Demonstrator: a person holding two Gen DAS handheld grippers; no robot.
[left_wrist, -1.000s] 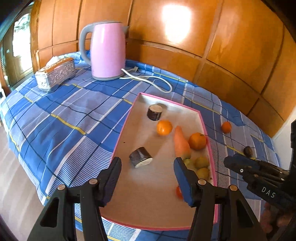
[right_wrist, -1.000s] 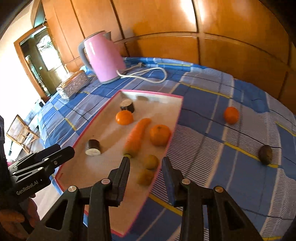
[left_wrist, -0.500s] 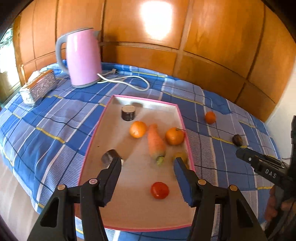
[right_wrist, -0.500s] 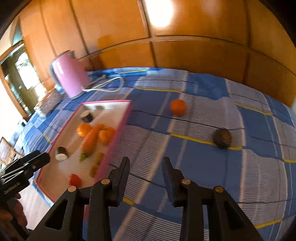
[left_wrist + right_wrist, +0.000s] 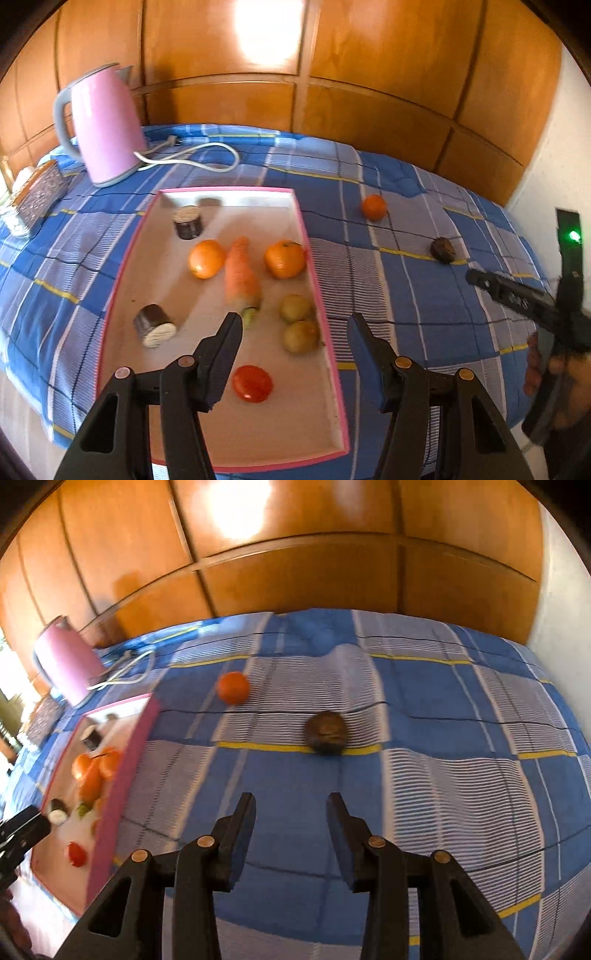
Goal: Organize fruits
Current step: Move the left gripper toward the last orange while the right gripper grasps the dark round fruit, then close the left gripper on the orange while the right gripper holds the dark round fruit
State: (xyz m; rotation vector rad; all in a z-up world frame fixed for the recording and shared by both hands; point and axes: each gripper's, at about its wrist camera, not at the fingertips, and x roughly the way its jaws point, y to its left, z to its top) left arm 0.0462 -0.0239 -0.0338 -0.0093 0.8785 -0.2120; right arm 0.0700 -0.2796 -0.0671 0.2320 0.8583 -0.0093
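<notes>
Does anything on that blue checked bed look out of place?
Yes: an orange and a dark brown fruit lie loose on the blanket, outside the pink tray that holds the other produce.

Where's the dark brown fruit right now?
The dark brown fruit lies on the blue checked cloth outside the pink tray, right of the loose orange, ahead of the open right gripper.
</notes>
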